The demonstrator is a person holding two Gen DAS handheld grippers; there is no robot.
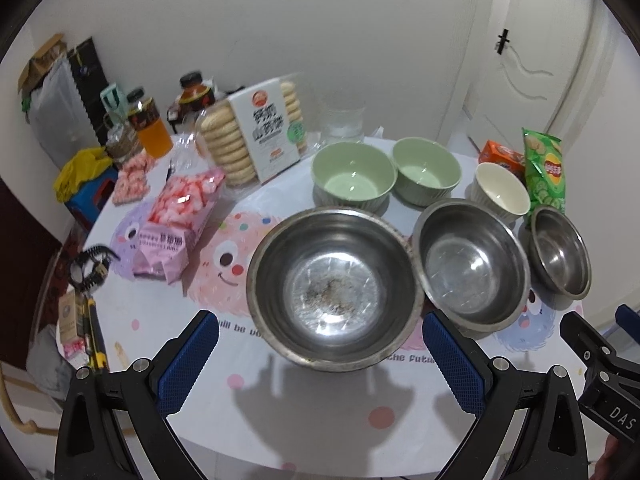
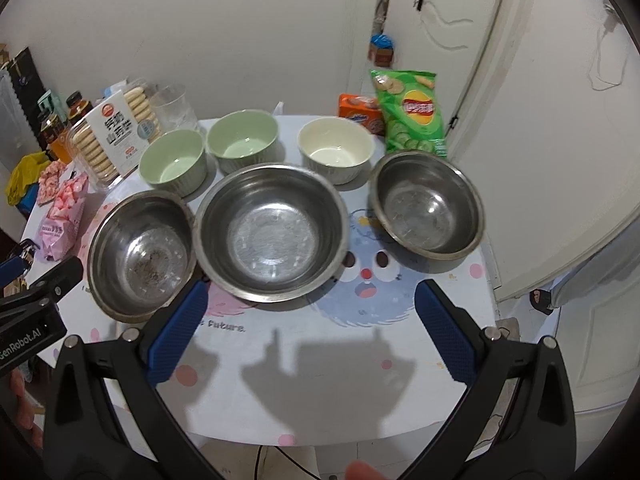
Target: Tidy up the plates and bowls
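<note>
Three steel bowls (image 2: 272, 232), two green bowls (image 2: 208, 148) and one cream bowl (image 2: 336, 148); left tool (image 1: 320, 356) and right tool (image 2: 308, 324) both spread, empty.

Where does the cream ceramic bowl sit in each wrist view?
Left wrist: cream bowl at right of centre, behind the middle steel bowl, next to the green chip bag.
Right wrist: cream bowl at upper centre, left of the same chip bag.
Shared landmark: the chip bag.
</note>
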